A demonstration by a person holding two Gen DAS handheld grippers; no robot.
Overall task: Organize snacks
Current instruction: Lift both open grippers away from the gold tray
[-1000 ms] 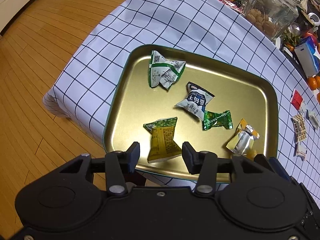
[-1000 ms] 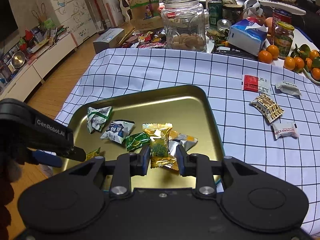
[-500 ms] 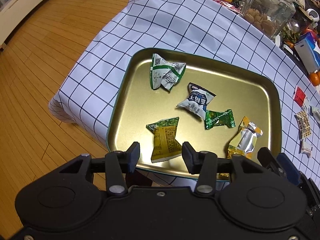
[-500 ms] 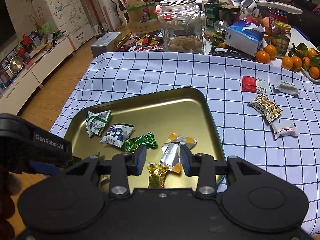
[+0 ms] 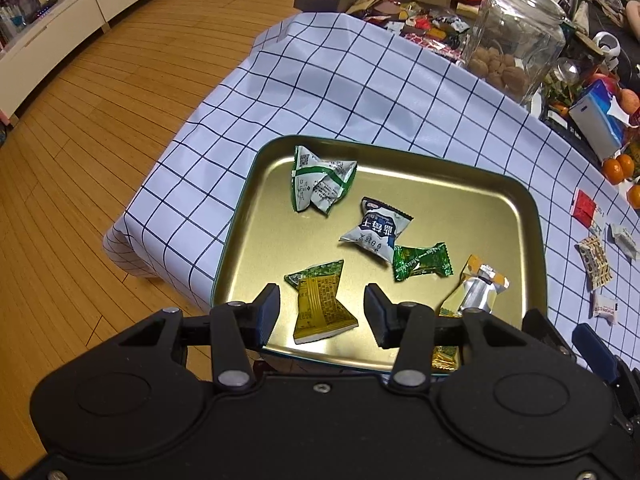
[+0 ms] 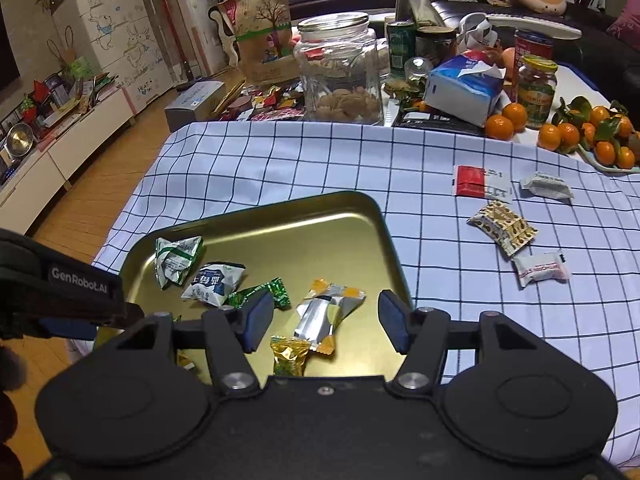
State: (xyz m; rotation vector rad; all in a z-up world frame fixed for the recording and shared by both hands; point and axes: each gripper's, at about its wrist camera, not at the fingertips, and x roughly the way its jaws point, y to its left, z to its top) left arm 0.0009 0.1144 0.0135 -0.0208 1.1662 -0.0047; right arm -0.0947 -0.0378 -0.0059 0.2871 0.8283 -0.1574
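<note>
Gathering snacks into gold tray (image 6: 384, 224) | left tongs (image 5: 322, 312) released, hovering over yellow-green packet (image 5: 322, 304) | right tongs (image 6: 326, 320) just opening, small yellow candy (image 6: 289, 356) dropped in tray | next: loose packets (image 6: 502, 228) on tabletop (image 6: 400, 152), right.

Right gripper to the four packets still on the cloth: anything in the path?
Nothing visible. The right gripper hangs open over the tray, jaws just opened, the small yellow candy lying free below. Between the tray's rim and the patterned packet and its neighbours there is only bare checked cloth.
</note>
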